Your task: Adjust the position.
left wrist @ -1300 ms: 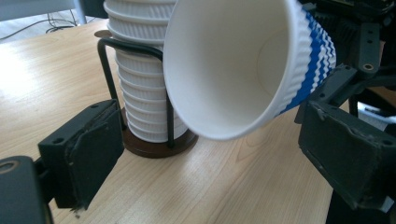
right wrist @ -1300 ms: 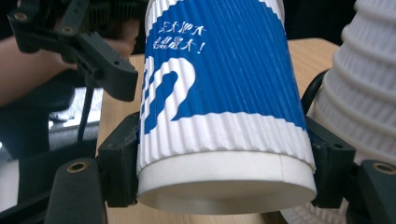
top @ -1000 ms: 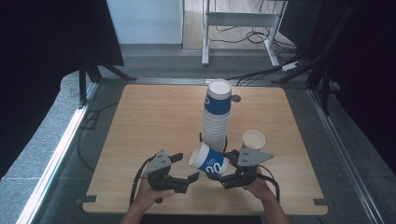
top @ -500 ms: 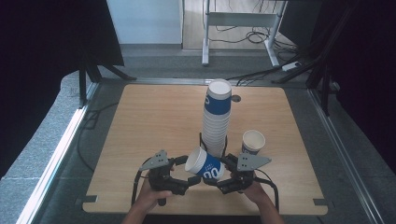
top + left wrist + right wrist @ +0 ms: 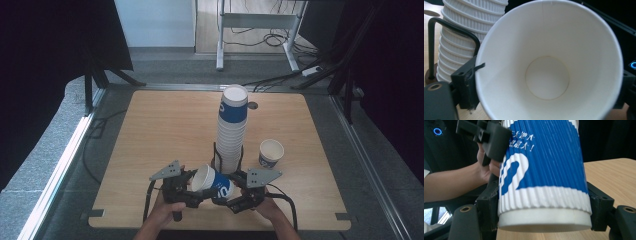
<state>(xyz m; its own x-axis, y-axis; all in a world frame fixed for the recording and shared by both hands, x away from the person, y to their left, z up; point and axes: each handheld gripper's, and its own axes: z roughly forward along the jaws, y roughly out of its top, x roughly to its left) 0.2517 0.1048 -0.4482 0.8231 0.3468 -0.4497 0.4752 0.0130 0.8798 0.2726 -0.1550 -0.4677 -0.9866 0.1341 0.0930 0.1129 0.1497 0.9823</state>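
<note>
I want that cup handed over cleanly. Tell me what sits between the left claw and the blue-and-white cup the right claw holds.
Nothing visible does. The right claw is clamped on the cup near its base, and the left claw already has its jaws at the cup's open rim and has just been closing. The tall cup stack stands behind, out of the way.

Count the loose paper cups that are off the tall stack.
2: one blue-and-white ribbed paper cup held sideways between both grippers at the front edge, one standing upright right of the tall stack of paper cups.
</note>
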